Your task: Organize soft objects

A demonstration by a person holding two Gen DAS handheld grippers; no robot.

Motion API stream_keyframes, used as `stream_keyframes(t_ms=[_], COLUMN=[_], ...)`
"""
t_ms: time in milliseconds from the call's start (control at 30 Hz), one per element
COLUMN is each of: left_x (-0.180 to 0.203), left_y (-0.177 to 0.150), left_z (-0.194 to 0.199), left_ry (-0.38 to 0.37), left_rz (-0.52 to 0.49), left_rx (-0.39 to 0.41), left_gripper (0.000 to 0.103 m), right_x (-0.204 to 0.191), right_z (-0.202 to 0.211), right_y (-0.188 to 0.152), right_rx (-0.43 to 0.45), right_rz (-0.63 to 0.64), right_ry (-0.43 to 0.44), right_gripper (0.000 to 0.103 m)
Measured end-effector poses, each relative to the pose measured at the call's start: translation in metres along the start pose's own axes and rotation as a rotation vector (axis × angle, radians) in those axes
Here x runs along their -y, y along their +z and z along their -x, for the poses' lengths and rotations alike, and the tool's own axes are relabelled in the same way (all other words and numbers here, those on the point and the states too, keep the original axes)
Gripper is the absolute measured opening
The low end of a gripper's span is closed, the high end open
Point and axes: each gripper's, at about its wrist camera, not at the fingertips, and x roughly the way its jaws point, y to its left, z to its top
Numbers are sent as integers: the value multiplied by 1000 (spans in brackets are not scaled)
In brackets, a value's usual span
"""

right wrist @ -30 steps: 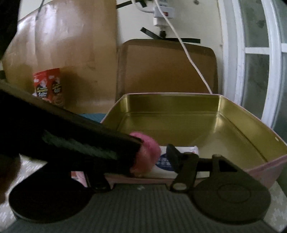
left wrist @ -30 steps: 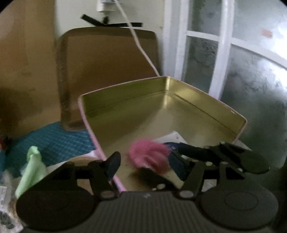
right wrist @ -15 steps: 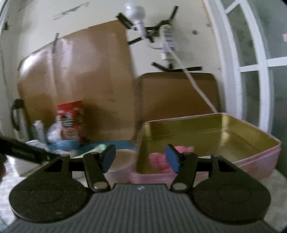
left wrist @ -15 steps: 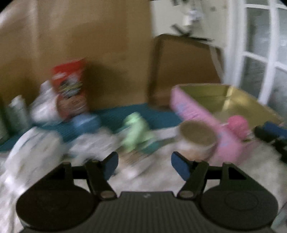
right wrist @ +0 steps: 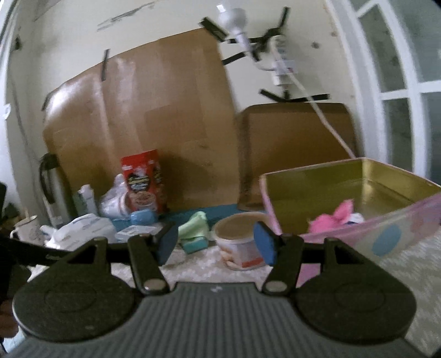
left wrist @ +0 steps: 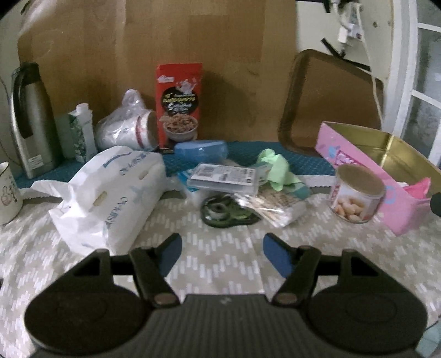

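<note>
Our left gripper [left wrist: 222,253] is wide open and holds nothing. From left to right we see a white bag [left wrist: 110,190], a green cloth [left wrist: 275,168] in a crumpled heap with no clear long side, a can [left wrist: 357,192], then the pink tin [left wrist: 366,170]. The pink fluffy thing [right wrist: 335,217] lies inside the tin. Our right gripper [right wrist: 215,245] is wide open and empty too.

A cream wall [right wrist: 171,30] carries a large taped cardboard sheet [right wrist: 143,124]. Right of the sheet hangs a bare bulb [right wrist: 233,16]; further right stands a white-framed window [right wrist: 399,91].
</note>
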Motion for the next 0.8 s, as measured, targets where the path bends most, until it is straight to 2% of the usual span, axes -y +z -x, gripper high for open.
stream_keyframes(t_ms=[333,600,800], left_x=[61,94,100], left_y=[-9,-20,-23], left_z=[30,42,46], left_ry=[-116,-164,-161], left_rz=[-111,-174,-185], left_rx=[53,53,58], left_gripper=[73,74,82], right_x=[30,42,45], right_z=[46,60,61], right_y=[-7,-11,-13], right_rx=[18,18,13], right_rz=[-142,-234,-254], right_ry=[-172,-184,-169], right_gripper=[64,64,64])
